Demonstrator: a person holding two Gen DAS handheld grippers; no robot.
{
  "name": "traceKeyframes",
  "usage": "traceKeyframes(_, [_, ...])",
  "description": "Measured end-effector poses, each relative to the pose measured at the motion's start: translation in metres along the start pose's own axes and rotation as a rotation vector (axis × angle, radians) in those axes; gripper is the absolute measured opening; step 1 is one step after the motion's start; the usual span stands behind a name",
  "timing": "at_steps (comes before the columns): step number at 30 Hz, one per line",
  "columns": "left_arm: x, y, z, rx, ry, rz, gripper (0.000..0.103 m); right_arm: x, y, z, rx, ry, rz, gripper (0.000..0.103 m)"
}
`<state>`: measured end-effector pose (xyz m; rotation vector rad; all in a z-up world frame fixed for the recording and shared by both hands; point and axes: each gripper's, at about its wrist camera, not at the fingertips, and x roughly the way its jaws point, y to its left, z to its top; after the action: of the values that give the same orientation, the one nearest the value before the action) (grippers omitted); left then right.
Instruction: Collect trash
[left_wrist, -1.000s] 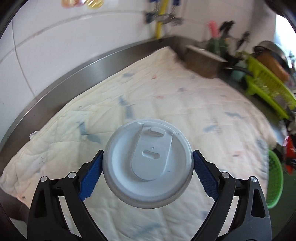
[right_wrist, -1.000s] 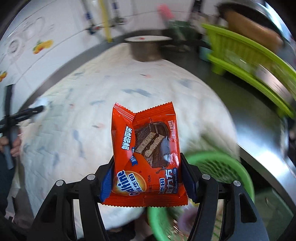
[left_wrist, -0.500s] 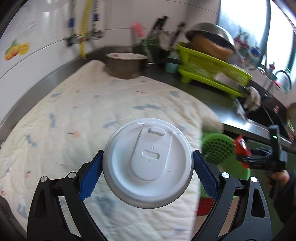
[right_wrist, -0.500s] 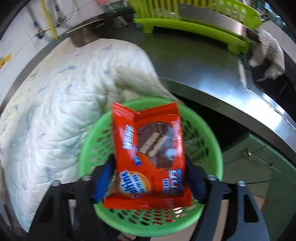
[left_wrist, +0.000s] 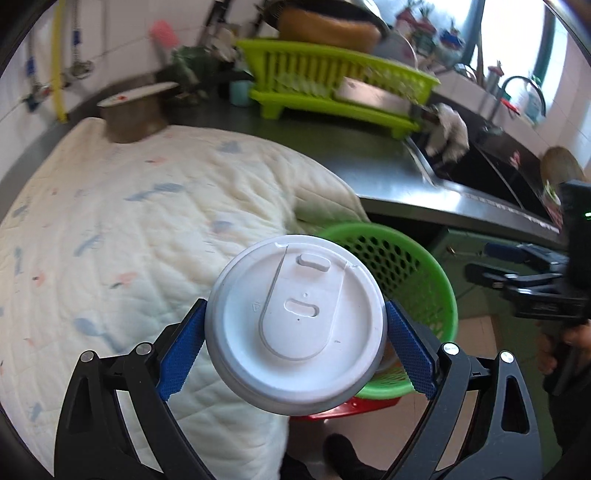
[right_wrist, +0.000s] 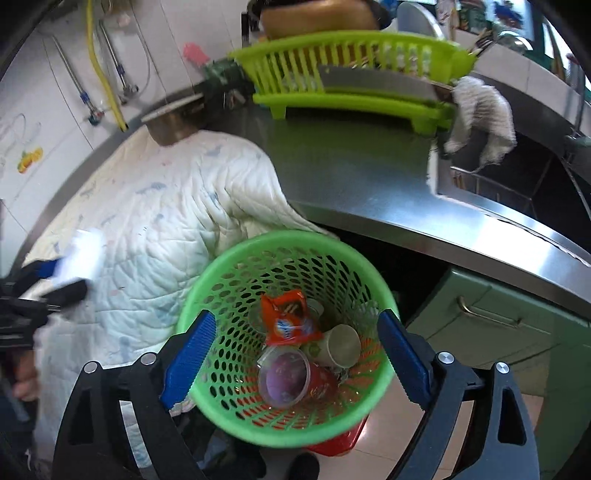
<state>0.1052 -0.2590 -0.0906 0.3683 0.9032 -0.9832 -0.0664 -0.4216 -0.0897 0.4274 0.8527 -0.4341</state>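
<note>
I have the white lidded cup (left_wrist: 295, 325) clamped in my left gripper (left_wrist: 295, 332), both blue pads (left_wrist: 181, 354) pressed to its sides; the round lid faces the camera, its sip tab closed. The cup hangs above the near rim of the green basket (left_wrist: 406, 266), beside the quilted white cloth (left_wrist: 147, 229) that drapes off the steel counter (left_wrist: 388, 173). My right gripper (right_wrist: 295, 354) is spread wide with nothing between its fingers, poised straight over the basket (right_wrist: 280, 247). Inside lie the orange snack wrapper (right_wrist: 288, 321), a paper cup (right_wrist: 340, 345) on its side and a clear-lidded red cup (right_wrist: 291, 380) (all loosely piled at the bottom). Behind, a lime dish rack (right_wrist: 354, 70) stands on the counter.
</note>
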Motion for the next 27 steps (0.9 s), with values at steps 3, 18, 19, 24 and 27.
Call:
traceKeyframes(3, [0.022,-0.013,0.0,0.007,0.037,-0.015,0.092,-0.02,-0.005,-0.008,0.01,-0.026,-0.001,0.088])
traceKeyframes(18, [0.074,-0.055,-0.003,0.01,0.148,-0.094,0.095,-0.058,-0.021,-0.034,0.05,-0.06,0.01,0.088])
traceKeyframes(19, [0.074,-0.055,-0.003,0.009,0.153,-0.089,0.095,-0.059,-0.021,-0.035,0.049,-0.06,0.012,0.088])
traceKeyframes(24, [0.062,-0.048,-0.005,-0.006,0.131,-0.1,0.097,-0.06,-0.014,-0.034,0.037,-0.068,0.033,0.088])
traceKeyframes(27, [0.054,-0.045,-0.005,-0.012,0.116,-0.09,0.097,-0.06,-0.007,-0.032,0.021,-0.072,0.045,0.088])
